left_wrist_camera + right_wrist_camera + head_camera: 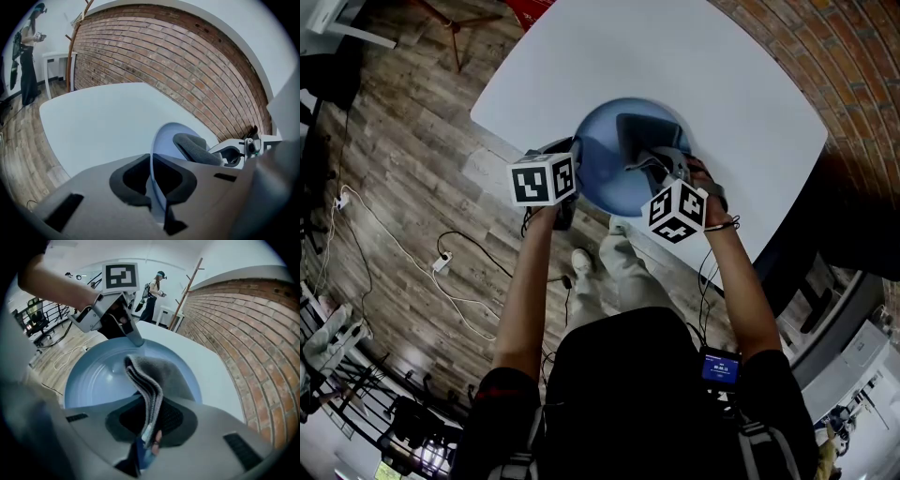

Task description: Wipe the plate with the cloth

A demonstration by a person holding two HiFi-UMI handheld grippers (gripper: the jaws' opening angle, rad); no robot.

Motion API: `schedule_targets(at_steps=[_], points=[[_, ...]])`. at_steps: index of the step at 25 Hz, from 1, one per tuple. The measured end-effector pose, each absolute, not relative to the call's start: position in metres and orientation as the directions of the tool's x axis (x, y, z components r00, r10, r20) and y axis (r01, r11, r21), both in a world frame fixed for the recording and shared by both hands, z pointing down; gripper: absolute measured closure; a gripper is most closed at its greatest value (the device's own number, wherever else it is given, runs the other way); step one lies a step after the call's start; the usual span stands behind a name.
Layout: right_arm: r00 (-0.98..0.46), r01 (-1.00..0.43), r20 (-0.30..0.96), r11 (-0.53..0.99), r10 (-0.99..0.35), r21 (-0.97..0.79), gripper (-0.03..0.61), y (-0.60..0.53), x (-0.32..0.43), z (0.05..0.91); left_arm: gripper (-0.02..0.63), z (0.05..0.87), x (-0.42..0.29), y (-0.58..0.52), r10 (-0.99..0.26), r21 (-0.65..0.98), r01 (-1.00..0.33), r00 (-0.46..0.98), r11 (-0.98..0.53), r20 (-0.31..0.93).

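Note:
A light blue plate (605, 159) is at the near edge of the white table (675, 66), tilted up on its edge. My left gripper (565, 192) is shut on the plate's rim (152, 176), which runs between its jaws. My right gripper (661, 169) is shut on a folded grey cloth (150, 385) and presses it against the plate's inner face (101, 378). The left gripper view shows the cloth (194, 145) lying on the plate (164, 140), with the right gripper (234, 152) behind it. The left gripper (133, 336) appears at the plate's far rim in the right gripper view.
A brick wall (187, 61) borders the table's far side. Wooden floor (403, 159) with cables (441, 262) lies to the left. A person (152, 294) stands in the background near a wooden coat stand (187, 287) and a small white table (58, 58).

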State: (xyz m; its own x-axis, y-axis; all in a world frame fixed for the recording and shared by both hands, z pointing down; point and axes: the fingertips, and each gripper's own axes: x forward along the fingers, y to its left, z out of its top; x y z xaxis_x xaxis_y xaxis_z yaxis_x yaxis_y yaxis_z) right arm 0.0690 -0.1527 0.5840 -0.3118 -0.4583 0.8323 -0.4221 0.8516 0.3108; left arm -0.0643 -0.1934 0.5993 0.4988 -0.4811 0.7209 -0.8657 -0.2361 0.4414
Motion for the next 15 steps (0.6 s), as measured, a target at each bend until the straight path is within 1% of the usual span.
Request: schedule_targets(at_steps=[15], points=[[-0.292,-0.429,0.863,0.863,-0.413,0.267,0.526,-0.1523,0.0703,0.59,0.584,0.5983,-0.0652,-0.1932,-0.483,0.447,-0.864,0.502,-0.233,0.718]])
